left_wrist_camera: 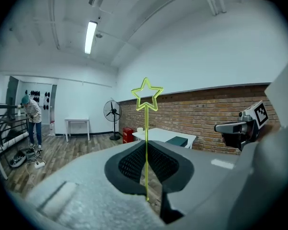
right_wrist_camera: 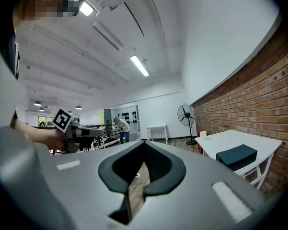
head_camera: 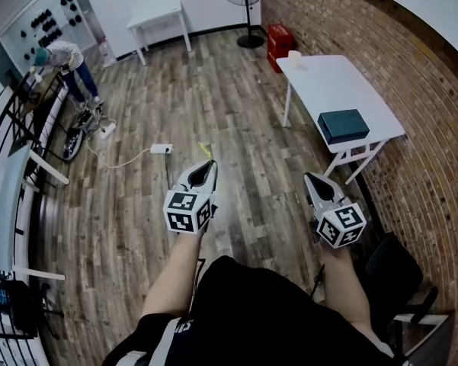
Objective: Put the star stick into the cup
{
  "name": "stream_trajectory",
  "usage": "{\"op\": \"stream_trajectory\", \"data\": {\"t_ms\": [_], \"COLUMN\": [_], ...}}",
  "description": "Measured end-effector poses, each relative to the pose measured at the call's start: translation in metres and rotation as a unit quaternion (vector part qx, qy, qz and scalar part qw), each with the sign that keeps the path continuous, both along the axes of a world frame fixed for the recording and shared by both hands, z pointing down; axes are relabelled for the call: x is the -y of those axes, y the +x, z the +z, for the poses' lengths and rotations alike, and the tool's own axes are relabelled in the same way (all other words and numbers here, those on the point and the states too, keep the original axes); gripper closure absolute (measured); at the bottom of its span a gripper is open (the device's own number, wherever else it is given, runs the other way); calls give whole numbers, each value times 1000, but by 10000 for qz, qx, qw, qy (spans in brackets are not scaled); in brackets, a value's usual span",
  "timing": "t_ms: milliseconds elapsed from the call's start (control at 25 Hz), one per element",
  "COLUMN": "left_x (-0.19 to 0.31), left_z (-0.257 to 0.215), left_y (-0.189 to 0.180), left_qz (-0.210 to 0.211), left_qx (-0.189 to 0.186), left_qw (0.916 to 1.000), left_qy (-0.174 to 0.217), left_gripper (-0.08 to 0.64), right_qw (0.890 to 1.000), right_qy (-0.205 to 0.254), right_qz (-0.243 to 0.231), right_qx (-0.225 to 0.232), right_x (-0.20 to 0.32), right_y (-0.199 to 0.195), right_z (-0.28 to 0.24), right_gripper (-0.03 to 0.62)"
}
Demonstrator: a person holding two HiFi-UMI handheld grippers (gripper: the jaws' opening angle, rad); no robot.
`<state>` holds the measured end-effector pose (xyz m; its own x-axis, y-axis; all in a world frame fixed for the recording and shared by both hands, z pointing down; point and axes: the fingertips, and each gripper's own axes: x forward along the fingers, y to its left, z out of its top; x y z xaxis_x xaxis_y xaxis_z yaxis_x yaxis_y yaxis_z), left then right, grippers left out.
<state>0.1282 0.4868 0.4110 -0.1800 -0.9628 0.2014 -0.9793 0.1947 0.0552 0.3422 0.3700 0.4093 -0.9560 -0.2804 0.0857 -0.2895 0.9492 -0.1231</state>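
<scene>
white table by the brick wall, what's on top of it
A dark box lies near the white table's close end and a small white cup stands at the far end. The cup's inside is not visible.

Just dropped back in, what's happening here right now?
A person stands on the wood floor with a gripper in each hand. The left gripper is shut on the star stick, holding it upright with the star on top. The right gripper is shut with nothing in it. The cup sits at the far end of the white table, ahead and to the right, well away from both grippers. The stick is not in it yet.
</scene>
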Motion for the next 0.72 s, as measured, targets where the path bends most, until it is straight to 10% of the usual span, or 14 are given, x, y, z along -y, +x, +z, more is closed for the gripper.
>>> {"op": "stream_trajectory", "data": {"t_ms": [720], "left_x": [108], "left_z": [31], "left_y": [-96], "left_qz": [431], "left_qx": [-346], "left_qw": [9985], "left_qy": [-9], "left_gripper": [546], "right_qw": [9987], "right_qy": [-128], "right_qz": [151], "right_qx": [-479], "right_x": [76], "right_y": [-92], "right_z": [27], "right_gripper": [592]}}
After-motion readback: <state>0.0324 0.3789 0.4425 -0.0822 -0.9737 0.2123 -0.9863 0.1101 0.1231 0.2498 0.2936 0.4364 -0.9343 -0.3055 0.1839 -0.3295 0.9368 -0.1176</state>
